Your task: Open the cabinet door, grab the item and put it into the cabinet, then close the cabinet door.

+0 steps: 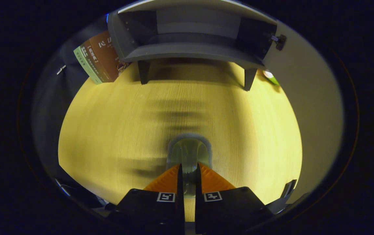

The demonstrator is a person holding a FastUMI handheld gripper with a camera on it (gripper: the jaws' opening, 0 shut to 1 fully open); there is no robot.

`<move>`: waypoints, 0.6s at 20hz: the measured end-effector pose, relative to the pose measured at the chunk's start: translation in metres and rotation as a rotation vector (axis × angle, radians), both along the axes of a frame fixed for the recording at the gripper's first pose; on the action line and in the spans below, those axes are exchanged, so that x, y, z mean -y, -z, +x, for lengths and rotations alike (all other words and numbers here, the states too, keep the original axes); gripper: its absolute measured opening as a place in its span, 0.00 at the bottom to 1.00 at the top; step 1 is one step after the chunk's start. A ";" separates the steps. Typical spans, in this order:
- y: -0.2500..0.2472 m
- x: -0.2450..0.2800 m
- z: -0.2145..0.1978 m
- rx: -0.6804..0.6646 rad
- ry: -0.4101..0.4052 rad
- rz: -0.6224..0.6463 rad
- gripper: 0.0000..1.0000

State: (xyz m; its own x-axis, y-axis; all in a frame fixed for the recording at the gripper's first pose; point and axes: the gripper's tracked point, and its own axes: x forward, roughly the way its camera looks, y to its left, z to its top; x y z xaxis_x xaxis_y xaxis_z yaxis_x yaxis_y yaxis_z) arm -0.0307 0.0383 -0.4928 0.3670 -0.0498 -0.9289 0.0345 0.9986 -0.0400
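Nearest my camera, the gripper [189,169] has its two fingers drawn close together, clamped on a small clear glass [189,152] that sits between the tips and projects just ahead of them at 12 o'clock. I note both fingers pressing its sides. The glass is seen over the pale wooden tabletop [108,130]; I cannot tell whether it touches the surface.

Well beyond the fingers, at 12 o'clock, I see the grey cabinet [187,52] standing on short legs, its interior exposed. Its door [304,85] is swung open toward 2 o'clock, a small dark knob [280,40] on it. A brown and green book [100,58] stands at 10 o'clock, just beside the cabinet's left wall. A small green item [271,77] lies by the right leg, too small to identify.
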 end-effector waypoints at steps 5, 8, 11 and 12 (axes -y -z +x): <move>-0.094 -0.003 0.034 0.185 0.008 0.027 0.17; -0.154 -0.001 0.056 0.318 -0.005 0.020 0.17; -0.213 -0.004 0.080 0.449 -0.020 0.034 0.17; -0.230 -0.008 0.092 0.497 -0.027 0.037 0.16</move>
